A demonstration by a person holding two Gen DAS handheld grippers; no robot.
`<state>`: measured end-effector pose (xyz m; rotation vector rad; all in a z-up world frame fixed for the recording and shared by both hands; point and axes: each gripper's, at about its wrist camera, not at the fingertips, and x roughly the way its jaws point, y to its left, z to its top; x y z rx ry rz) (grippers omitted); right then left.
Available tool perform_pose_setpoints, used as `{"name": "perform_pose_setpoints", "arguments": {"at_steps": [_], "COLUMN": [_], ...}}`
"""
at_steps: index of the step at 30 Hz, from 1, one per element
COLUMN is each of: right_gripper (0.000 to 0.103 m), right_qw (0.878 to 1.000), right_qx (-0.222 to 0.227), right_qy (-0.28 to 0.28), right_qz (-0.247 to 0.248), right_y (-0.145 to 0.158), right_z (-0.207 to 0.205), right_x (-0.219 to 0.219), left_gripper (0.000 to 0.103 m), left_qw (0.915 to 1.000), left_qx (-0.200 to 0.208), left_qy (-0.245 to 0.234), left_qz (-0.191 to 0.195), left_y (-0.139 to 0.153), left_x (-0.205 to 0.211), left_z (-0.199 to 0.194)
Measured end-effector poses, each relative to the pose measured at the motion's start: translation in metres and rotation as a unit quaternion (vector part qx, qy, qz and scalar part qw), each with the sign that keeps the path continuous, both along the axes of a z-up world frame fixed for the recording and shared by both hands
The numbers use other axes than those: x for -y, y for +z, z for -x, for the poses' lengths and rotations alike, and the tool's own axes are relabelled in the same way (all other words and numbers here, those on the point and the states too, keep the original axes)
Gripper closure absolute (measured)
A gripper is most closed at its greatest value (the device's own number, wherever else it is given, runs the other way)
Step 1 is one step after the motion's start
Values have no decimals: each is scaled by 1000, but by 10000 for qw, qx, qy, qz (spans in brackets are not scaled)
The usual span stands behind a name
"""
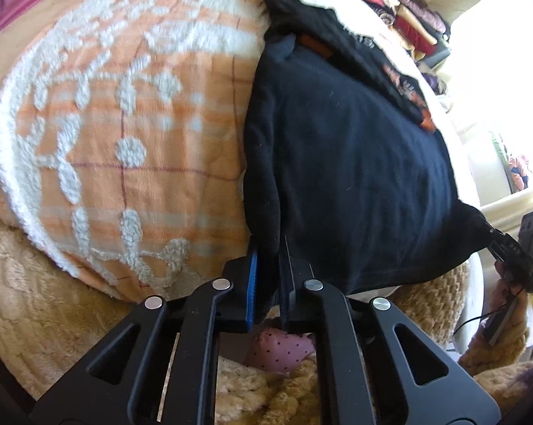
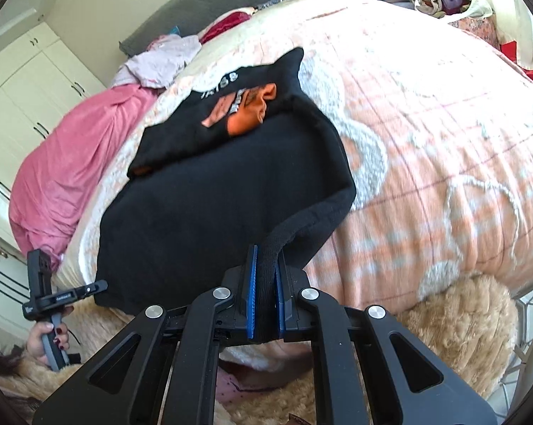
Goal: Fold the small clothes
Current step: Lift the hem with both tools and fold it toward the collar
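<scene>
A small black garment (image 1: 351,163) with orange print lies spread on the orange-and-white bedspread (image 1: 125,124), with its far part folded over. My left gripper (image 1: 268,269) is shut on its near left corner at the bed's edge. My right gripper (image 2: 266,276) is shut on the garment's (image 2: 213,191) near right corner, a thick rolled edge between the blue pads (image 2: 250,294). The right gripper also shows in the left wrist view (image 1: 493,244), and the left gripper in the right wrist view (image 2: 100,287), each pinching the cloth. The orange print (image 2: 245,109) faces up on the folded part.
A fluffy beige blanket (image 2: 461,318) hangs below the bed's edge. A pink duvet (image 2: 72,163) and loose clothes (image 2: 164,60) lie at the head of the bed. Stacked clothes (image 1: 401,10) sit beyond the far side. White cupboards (image 2: 26,81) stand by the wall.
</scene>
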<state>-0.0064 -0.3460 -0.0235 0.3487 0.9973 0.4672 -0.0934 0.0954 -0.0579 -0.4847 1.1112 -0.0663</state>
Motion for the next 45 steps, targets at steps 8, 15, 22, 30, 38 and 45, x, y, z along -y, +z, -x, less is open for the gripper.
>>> {"name": "perform_pose_setpoints", "arguments": {"at_steps": [8, 15, 22, 30, 38, 45], "right_gripper": [95, 95, 95, 95, 95, 95], "right_qw": [9993, 9965, 9931, 9875, 9840, 9832], "right_qx": [283, 667, 1007, 1391, 1599, 1611], "right_qy": [-80, -255, -331, -442, -568, -728], "right_qz": [-216, -445, -499, -590, -535, -451], "right_y": [15, 40, 62, 85, 98, 96], "right_z": [-14, -29, -53, -88, -138, -175], "right_x": [-3, 5, 12, 8, -6, -13], "left_gripper": [100, 100, 100, 100, 100, 100], "left_qw": [9977, 9924, 9875, 9789, 9712, 9689], "left_qx": [673, 1214, 1513, 1927, 2248, 2323], "left_qy": [85, 183, 429, 667, 763, 822], "left_qz": [53, -5, 22, -104, -194, -246], "left_y": [41, 68, 82, 106, 126, 133], "left_x": [-10, -17, -32, -38, -43, -48], "left_z": [-12, -33, -51, -75, -114, -155]}}
